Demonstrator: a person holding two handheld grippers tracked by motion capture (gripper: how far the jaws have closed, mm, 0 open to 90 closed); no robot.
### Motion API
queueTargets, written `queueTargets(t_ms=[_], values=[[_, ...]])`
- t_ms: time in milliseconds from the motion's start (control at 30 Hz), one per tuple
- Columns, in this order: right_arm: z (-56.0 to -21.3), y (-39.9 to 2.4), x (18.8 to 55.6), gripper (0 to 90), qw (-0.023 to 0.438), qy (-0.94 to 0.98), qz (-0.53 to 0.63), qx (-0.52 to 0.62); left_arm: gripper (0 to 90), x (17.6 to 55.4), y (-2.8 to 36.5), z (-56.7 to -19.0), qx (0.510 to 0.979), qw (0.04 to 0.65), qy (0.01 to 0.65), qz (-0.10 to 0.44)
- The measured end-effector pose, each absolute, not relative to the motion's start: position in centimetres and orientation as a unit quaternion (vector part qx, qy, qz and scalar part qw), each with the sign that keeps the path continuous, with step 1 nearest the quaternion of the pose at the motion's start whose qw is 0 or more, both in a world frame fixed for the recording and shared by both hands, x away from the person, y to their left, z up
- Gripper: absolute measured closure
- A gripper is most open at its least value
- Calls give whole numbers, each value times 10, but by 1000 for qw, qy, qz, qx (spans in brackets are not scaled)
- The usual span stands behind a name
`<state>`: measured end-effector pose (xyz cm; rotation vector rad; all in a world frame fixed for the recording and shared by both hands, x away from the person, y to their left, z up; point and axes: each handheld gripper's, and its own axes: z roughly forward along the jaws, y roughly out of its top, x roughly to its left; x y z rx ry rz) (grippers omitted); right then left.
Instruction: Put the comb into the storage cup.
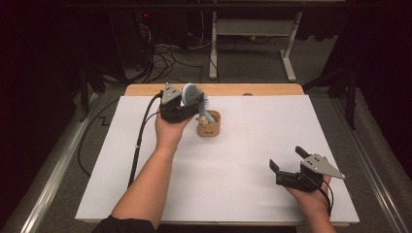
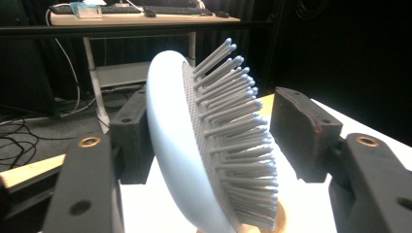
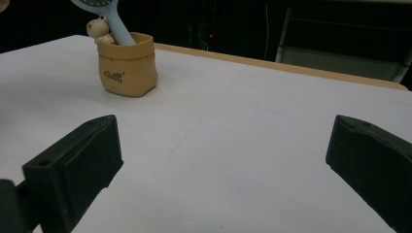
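Two grippers are at work over the white bench (image 1: 243, 145). At the far side of it, the left gripper (image 1: 187, 104) has its jaws partly open around the head of a pale blue brush (image 2: 194, 145). In the left gripper view the brush's smooth back lies close against the left-hand jaw, though I cannot tell whether they touch, while the bristle tips stop short of the right-hand jaw with a clear gap, so the pads do not press on it. The brush stands tilted, handle down in a small tan pouch (image 1: 209, 125) that sits upright on the bench just beside the left hand (image 1: 170, 131); a little beige figure (image 3: 99, 29) pokes out of the same pouch beside the handle. In the high view the brush head leans away from the pouch toward the gripper body. The right gripper (image 1: 286, 162) is at the near right corner of the bench, well apart from the pouch, held low over the surface. Its jaws stand wide open with nothing between them, and in the right gripper view they frame bare white bench, with the pouch farther off at upper left.
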<state>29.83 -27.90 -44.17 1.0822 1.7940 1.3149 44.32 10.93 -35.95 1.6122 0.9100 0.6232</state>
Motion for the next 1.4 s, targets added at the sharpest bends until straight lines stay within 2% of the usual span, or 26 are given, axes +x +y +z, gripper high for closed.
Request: queueTargets(t_ms=[433, 1400], values=[[-442, -278, 298, 1, 329, 687, 500, 412, 226, 445, 119, -364, 688, 561, 389, 246], [-442, -277, 299, 1, 329, 688, 498, 411, 83, 450, 127, -371, 703, 546, 390, 235]])
